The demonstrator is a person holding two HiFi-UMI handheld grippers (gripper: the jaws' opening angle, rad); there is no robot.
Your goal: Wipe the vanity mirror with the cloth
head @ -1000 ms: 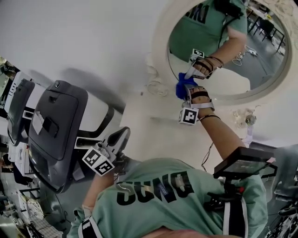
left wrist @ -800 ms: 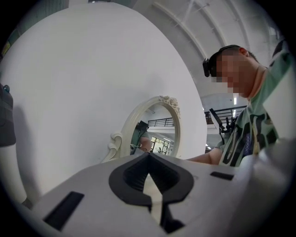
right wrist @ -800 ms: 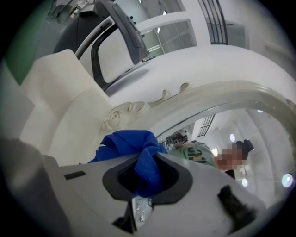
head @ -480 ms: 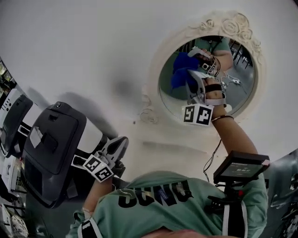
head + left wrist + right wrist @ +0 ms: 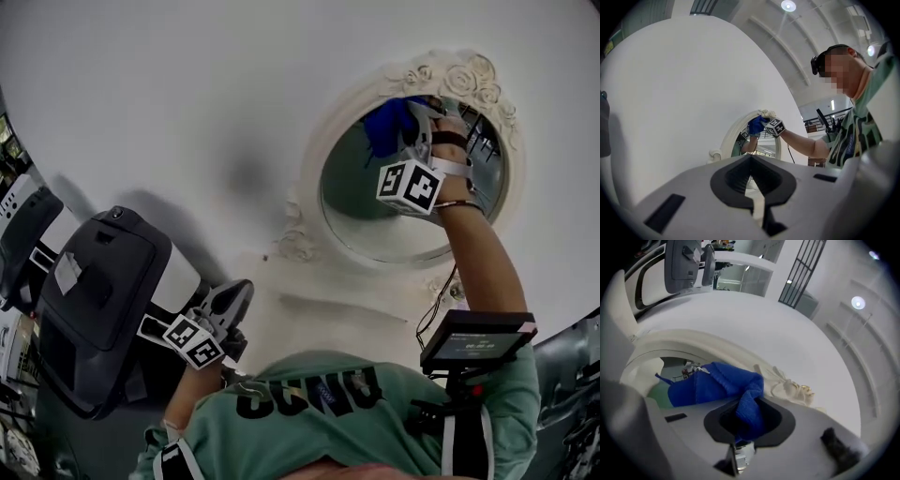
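Right claw is clamped on the cloth. A fold is pinched between the jaws, and the rest bunches ahead of the tips and to their left. The wad presses on the top of the mirror, with the glass directly under the tips. The carved crest on the frame is just beyond the tips, to their right.

Left claw has its jaws together with nothing between them. It hangs low, well apart from the mirror.

Risks:
- The stroke overshoots the glass. The tips are right at the rim, so another push the same way runs the cloth or a jaw into the crest. That can snag the fabric on the relief or knock the ornament.
- Only a narrow fold is gripped. Drag on the glass or a snag could pull it out of the jaws.
- The wad is off to the left of the tips, so a hard jaw edge may touch the glass instead of fabric.
- Only the top and left of the glass are getting contact, and the lower and right areas probably still need passes.

Versus earlier: 1.0 s ago the right claw and cloth are at the lower-left rim. 0.5 s ago they are on the upper-left glass, and now they are at the top under the crest. The left claw barely changes and stays closed and low.
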